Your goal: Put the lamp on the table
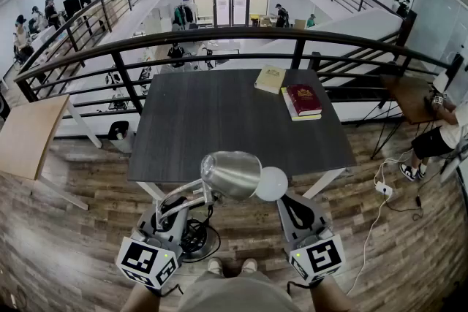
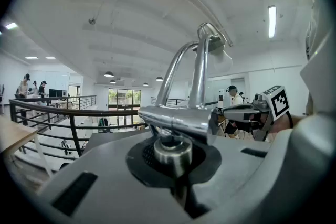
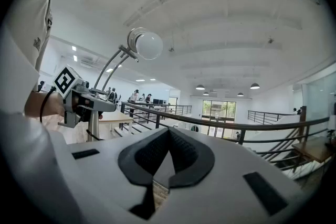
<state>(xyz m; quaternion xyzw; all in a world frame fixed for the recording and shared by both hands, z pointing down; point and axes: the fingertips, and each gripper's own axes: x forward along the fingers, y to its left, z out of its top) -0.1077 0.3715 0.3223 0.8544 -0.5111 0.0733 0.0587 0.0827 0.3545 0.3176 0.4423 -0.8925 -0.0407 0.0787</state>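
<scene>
A silver desk lamp [image 1: 230, 173] with a white bulb [image 1: 271, 183] hangs in the air in front of the dark table [image 1: 219, 129], near its front edge. My left gripper [image 1: 179, 204] is shut on the lamp's metal arm joint [image 2: 176, 119]; the twin chrome rods rise from the jaws. The lamp's round dark base [image 1: 197, 239] hangs below, above the floor. My right gripper [image 1: 296, 210] is just right of the bulb, shut and empty, and touches nothing. In the right gripper view the bulb [image 3: 147, 44] stands up left of my right gripper [image 3: 168, 136].
Two books [image 1: 270, 78] [image 1: 302, 100] lie at the table's far right. A black railing [image 1: 219, 36] runs behind the table. A wooden desk [image 1: 29, 135] stands at the left. A seated person [image 1: 439, 139], cables and a power strip [image 1: 384, 188] are at the right.
</scene>
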